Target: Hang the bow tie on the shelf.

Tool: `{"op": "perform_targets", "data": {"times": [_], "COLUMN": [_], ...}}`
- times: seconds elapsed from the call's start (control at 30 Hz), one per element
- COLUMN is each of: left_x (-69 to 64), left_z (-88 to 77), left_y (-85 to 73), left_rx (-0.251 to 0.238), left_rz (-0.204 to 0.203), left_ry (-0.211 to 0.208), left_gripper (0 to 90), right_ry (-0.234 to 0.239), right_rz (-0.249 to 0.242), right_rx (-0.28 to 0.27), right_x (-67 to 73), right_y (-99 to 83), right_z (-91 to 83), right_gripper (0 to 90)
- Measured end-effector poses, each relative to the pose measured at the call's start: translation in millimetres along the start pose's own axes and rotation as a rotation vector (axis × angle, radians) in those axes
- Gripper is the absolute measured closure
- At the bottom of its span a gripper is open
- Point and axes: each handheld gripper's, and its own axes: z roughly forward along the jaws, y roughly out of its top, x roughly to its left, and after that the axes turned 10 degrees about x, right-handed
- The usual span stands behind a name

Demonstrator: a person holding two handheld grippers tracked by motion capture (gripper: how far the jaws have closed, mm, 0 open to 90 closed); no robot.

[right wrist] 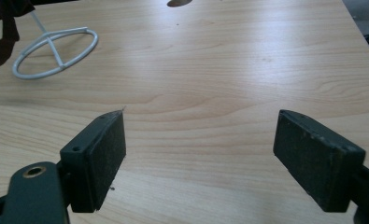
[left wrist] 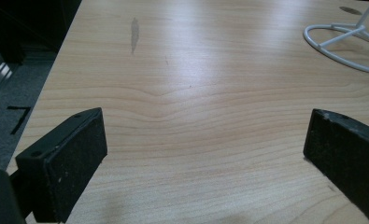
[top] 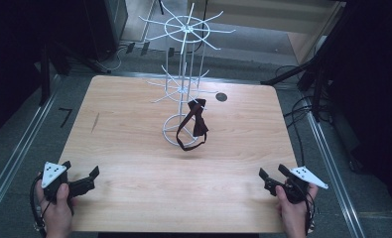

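Hangs from a lower arm of the white wire rack (top: pixel 185 74), the dark red bow tie (top: pixel 199 122), its strap looping down to the rack's ring base (top: pixel 169 140) near the middle of the wooden table (top: pixel 134 148). Well apart from both grippers, farther up the table and between them. Left gripper (top: pixel 80 174) low at the near left corner, held in the left hand (top: pixel 58 208), jaws spread wide with nothing but bare wood between them in the left gripper view (left wrist: pixel 205 154). Right gripper (top: pixel 272 174) at the near right corner, gripped by the right hand (top: pixel 294 210), jaws likewise parted and empty in the right gripper view (right wrist: pixel 198 154). Both forearms in from the bottom edge, both grippers angled inward toward the table's centre and resting at or just above the surface. Ring base at the upper right of the left gripper view (left wrist: pixel 341 44) and at the upper left of the right gripper view (right wrist: pixel 56 51), with a bit of the dark strap (right wrist: pixel 2 42) beside it.
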Motion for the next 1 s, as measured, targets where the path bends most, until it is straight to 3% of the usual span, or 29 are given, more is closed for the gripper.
{"op": "perform_targets", "data": {"times": [1.0], "left_x": [-0.4], "left_z": [0.2], "left_y": [0.0], "left_rx": [0.002], "left_rz": [0.0], "left_ry": [-0.006], "left_gripper": [0.2], "right_ry": [-0.042], "right_rz": [0.035], "right_rx": [-0.002], "right_x": [-31.2], "right_y": [-14.1], "right_z": [-18.8], "right_gripper": [17.4]}}
